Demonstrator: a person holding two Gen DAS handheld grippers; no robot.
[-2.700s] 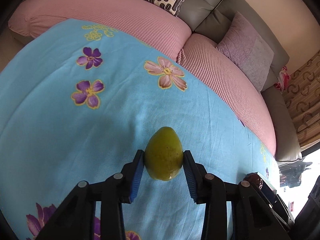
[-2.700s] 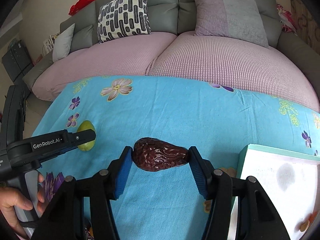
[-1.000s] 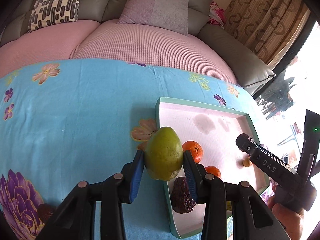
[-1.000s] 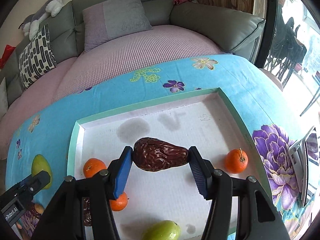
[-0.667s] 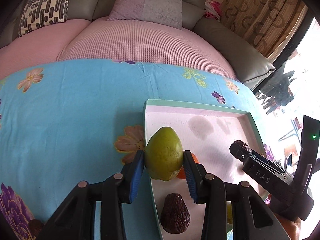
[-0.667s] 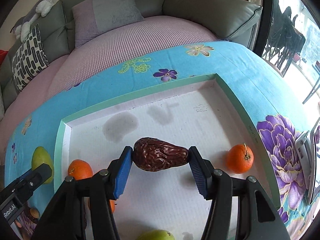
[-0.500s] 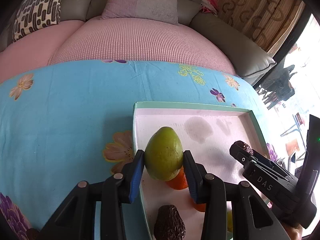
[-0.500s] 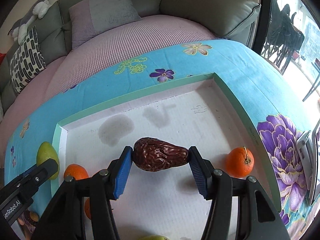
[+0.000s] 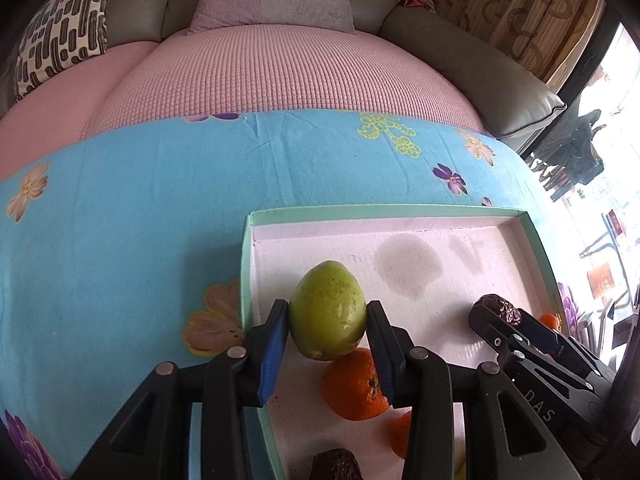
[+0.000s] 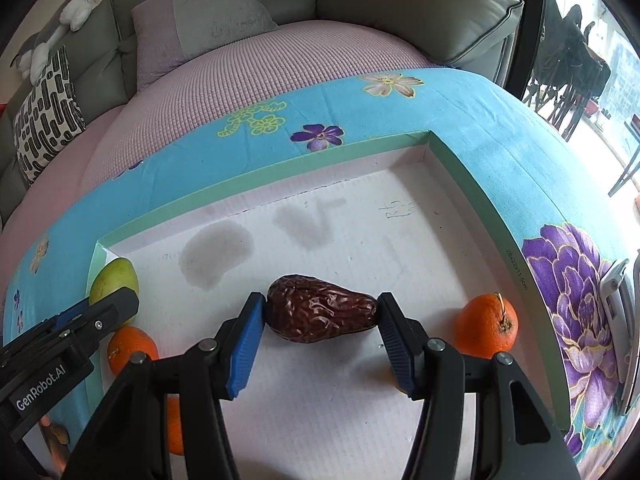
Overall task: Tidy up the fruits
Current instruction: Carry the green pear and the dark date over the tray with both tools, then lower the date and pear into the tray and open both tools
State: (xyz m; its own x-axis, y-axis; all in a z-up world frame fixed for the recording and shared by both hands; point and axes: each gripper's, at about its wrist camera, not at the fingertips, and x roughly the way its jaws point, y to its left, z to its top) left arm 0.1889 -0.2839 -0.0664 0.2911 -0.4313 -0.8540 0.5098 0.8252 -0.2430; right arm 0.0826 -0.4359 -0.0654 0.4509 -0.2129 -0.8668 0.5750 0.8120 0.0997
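Left wrist view: your left gripper (image 9: 327,330) clamps the green fruit (image 9: 327,310) above the tray's (image 9: 247,264) left edge, an orange (image 9: 354,390) lying just under it. Right wrist view: your right gripper (image 10: 320,320) pinches the wrinkled brown fruit (image 10: 320,314) over the tray's middle; another orange (image 10: 486,324) sits at the right wall.

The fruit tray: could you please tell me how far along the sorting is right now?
Done: oranges, including one by the right wall, already lie in the tray, as does a dark fruit at its near edge. In hand: the left gripper holds a green fruit over the tray's left side, and the right gripper holds a brown wrinkled fruit above the middle. Left: setting both down.
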